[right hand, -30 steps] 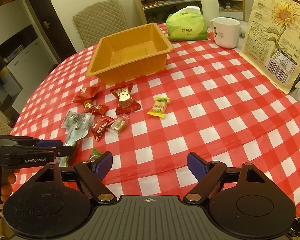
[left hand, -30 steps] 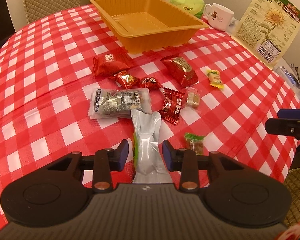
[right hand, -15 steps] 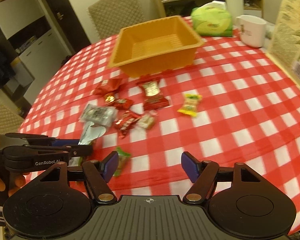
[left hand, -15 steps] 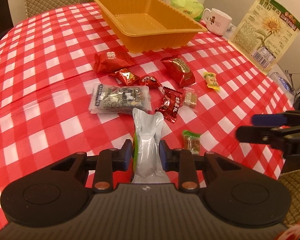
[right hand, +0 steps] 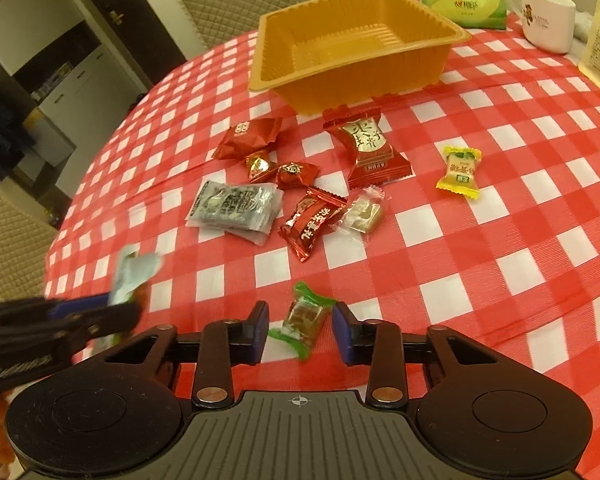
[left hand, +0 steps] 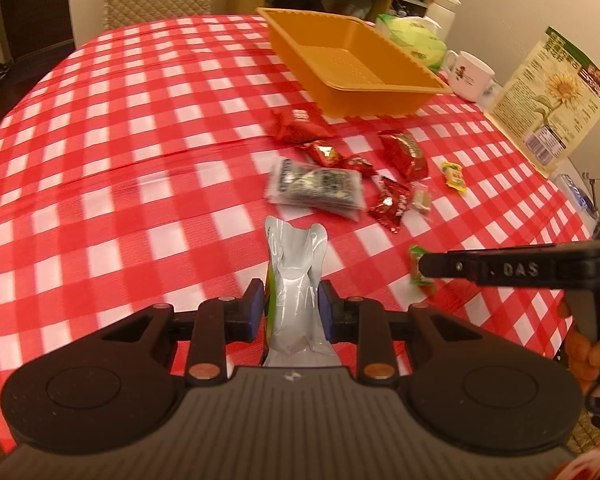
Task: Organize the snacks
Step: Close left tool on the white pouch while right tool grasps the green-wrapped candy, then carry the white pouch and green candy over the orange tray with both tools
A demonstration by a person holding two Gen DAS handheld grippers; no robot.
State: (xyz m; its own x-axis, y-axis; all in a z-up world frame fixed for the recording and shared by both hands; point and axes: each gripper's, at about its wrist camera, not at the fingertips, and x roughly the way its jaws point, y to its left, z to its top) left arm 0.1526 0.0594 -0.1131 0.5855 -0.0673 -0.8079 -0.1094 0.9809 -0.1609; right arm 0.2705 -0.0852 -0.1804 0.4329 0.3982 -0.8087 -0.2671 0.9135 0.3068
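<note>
Right now the silver pouch [left hand: 296, 280] is pinched between the pads of the left gripper [left hand: 291, 310], its top flopping loose above the red checked tablecloth [left hand: 120, 184]. The right gripper [right hand: 300, 336] sits low with its jaws spread either side of the green-wrapped candy [right hand: 303, 320], not yet touching it. Beyond that lie the red packets, the grey sachet [right hand: 234, 208] and the yellow candy [right hand: 459, 172], all loose on the cloth, and farther back the orange tray [right hand: 356, 76] with nothing in it. I'd worry about the pouch: it is limp and gripped low, so a quick swing toward the tray could let it slide out. The green candy is small and slick; closing off-centre might squirt it sideways instead.
</note>
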